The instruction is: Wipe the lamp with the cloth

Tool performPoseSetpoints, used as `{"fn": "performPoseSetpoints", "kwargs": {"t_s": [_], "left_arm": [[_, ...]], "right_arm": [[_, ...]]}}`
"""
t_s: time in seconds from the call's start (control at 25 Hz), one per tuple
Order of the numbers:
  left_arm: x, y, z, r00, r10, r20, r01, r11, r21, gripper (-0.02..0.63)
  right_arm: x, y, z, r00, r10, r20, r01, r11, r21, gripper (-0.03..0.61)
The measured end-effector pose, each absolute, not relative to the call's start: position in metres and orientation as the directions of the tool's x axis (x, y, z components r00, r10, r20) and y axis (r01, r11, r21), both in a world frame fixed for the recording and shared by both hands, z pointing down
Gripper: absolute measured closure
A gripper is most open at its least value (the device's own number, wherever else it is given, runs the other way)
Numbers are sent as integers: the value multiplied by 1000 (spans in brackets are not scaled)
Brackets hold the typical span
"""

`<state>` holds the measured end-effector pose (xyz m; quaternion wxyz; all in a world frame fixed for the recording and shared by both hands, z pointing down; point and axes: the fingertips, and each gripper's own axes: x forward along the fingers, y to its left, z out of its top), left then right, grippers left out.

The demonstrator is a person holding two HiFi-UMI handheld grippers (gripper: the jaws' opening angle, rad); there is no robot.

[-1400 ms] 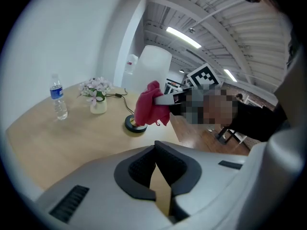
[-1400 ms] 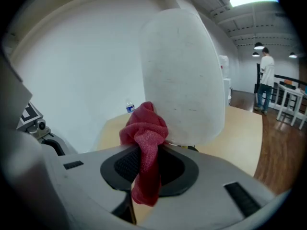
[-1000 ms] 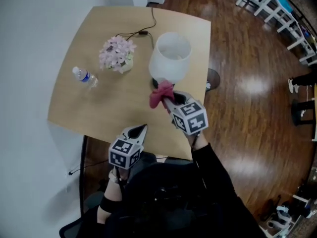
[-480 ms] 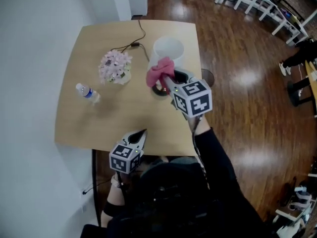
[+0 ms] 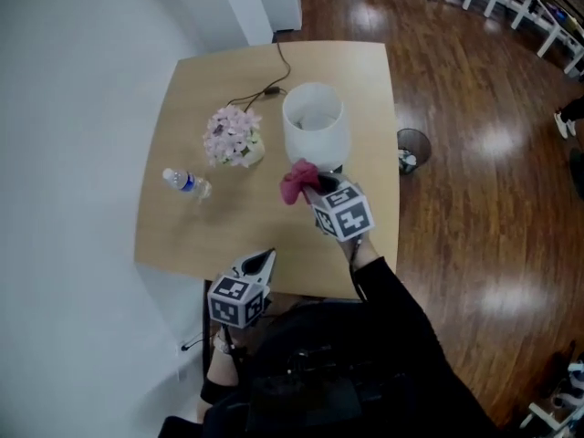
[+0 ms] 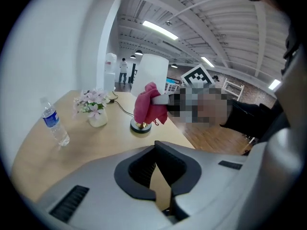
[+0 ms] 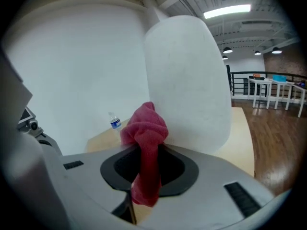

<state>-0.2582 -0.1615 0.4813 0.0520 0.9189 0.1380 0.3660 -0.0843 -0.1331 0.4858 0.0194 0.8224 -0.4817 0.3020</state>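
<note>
A white table lamp (image 5: 315, 124) with a cylindrical shade (image 7: 187, 85) stands on the wooden table (image 5: 228, 226); its round base (image 6: 140, 126) shows below the cloth in the left gripper view. My right gripper (image 5: 308, 186) is shut on a bunched red cloth (image 5: 297, 180), held just in front of the shade's lower edge. In the right gripper view the cloth (image 7: 145, 147) hangs down between the jaws. Whether it touches the shade I cannot tell. My left gripper (image 5: 266, 258) is shut and empty, over the table's near edge.
A small vase of pink flowers (image 5: 233, 138) stands left of the lamp, and a clear water bottle (image 5: 187, 183) lies further left. The lamp's black cord (image 5: 265, 89) runs to the far table edge. A small bin (image 5: 411, 146) stands on the wood floor to the right.
The right gripper with the cloth rose to the shade's upper part half a second ago and has dropped back to its lower edge. The left gripper stayed near the table's front edge.
</note>
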Motion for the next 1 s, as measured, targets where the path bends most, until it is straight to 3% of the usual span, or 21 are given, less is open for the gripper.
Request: {"fn": "performPoseSetpoints", "kwargs": {"t_s": [0.2,0.44,0.76,1.0], "left_arm": [[-268,-158,494,638,249,729,187,-968,167,612],[-254,-171,507,603,326,729,257,-943,209,612],[-220,-219,496,536,538,651,534,-813,233,612],[-224,-241,495,436,661,611,668,-692,274,612]], "right_arm": [[-89,-135,510,304,-799,519,-798,-511,-319,502],[-96,-133,536,307,-759,574,-762,-558,-330,502],[-121,-145,472,537,-659,527,-625,-730,-276,503],[-106,-149,406,715,-529,457,-506,-843,-184,502]]}}
